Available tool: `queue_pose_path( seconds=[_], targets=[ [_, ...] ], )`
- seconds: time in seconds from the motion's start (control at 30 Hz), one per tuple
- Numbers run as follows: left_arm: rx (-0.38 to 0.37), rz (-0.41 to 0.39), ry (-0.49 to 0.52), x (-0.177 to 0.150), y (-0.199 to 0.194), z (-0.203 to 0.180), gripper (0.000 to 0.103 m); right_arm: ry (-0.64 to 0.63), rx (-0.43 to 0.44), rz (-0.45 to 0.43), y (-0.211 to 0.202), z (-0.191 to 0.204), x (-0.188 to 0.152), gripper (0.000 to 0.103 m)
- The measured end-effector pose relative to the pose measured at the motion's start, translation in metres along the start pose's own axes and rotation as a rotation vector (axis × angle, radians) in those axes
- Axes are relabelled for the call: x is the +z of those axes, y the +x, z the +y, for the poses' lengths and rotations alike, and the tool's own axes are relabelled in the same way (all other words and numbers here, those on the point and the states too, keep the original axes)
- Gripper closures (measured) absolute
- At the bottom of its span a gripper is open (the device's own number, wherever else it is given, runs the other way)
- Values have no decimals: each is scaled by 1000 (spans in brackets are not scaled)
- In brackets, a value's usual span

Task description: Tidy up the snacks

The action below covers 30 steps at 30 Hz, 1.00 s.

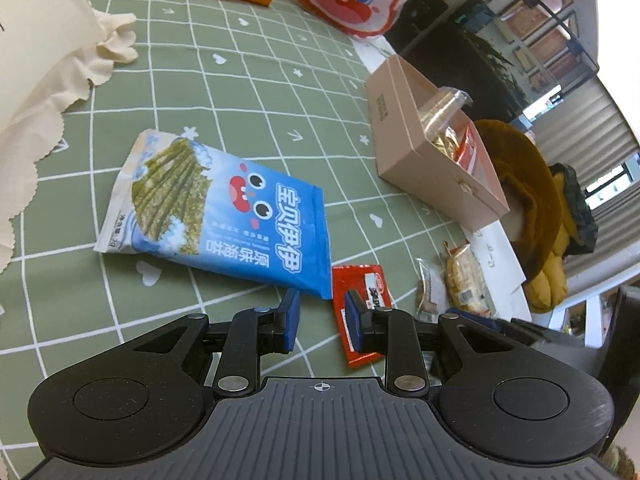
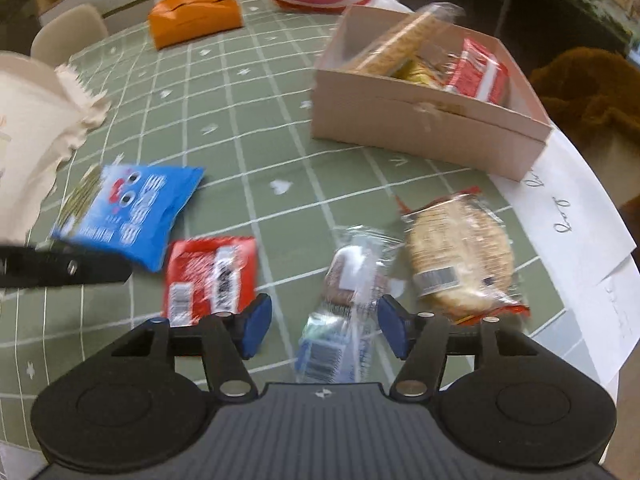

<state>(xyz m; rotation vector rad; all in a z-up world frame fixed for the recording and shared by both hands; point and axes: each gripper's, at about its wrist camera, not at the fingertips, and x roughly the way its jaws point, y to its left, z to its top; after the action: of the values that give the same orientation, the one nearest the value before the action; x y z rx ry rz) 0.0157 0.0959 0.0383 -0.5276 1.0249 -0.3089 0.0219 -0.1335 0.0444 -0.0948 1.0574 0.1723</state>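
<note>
Low in the centre of the right wrist frame, a clear-wrapped snack [image 2: 352, 300] lies on the green checked tablecloth [image 2: 240, 120], framed by your right gripper [image 2: 324, 326], its tongs spread wide and empty. Square both pads around the crinkly wrapper's middle before closing, then carry it to the cardboard box [image 2: 420, 120] at upper right, already holding snacks. Just beside it lie a rice cracker pack [image 2: 460, 252] and a red packet [image 2: 212, 276]. Your left gripper [image 1: 322, 322], tongs moderately parted and empty, hovers by the blue seaweed bag [image 1: 224, 208].
</note>
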Motion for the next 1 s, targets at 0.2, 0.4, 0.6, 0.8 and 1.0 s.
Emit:
queue_pose_path(
  seconds=[0.2, 0.4, 0.6, 0.8, 1.0],
  targets=[
    [-26, 35, 48, -3, 4, -12, 74, -74, 25, -7, -5, 24, -10, 33],
    [46, 8, 213, -11, 17, -54, 74, -57, -92, -8, -8, -3, -16, 33],
    [200, 19, 543, -40, 46, -107, 71, 44, -97, -10, -17, -40, -27, 33],
    [280, 9, 642, -45, 55, -112, 70, 124, -94, -5, -16, -62, -34, 32],
    [243, 40, 630, -42, 59, -113, 45, 138, -89, -8, -14, -65, -35, 25]
  ],
)
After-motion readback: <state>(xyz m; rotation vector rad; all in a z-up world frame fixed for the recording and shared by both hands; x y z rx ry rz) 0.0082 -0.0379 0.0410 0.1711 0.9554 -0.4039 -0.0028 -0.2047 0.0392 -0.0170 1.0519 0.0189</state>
